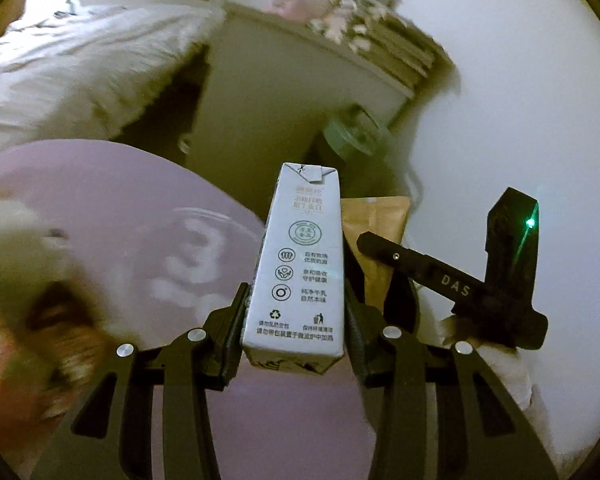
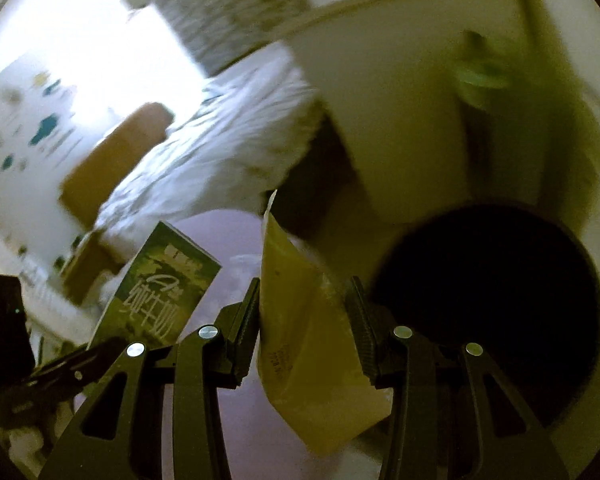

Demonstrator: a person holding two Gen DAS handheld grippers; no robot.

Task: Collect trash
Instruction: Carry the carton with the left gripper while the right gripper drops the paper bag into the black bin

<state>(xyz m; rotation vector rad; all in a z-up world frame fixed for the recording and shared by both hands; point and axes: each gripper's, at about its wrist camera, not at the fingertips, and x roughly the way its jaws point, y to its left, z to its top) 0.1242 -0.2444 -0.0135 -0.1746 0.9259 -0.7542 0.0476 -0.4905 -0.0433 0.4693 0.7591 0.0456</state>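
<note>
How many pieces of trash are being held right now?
2. The milk carton is clamped in the left tool; the tan pouch is in the right tool. Others may be hidden.

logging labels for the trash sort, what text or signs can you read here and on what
"DAS": on the right gripper, seen from the left wrist.
Milk carton in the left gripper: recycling sign, bin sign, Chinese print too small to quote reliably.
Brown pouch: small print, blurred.
Carton's other side: large brush characters, unreadable.

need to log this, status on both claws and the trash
Left claw shut on white rectangular milk carton. Right claw shut on tan paper pouch. Dark round bin opening just right of pouch, nothing between them.
</note>
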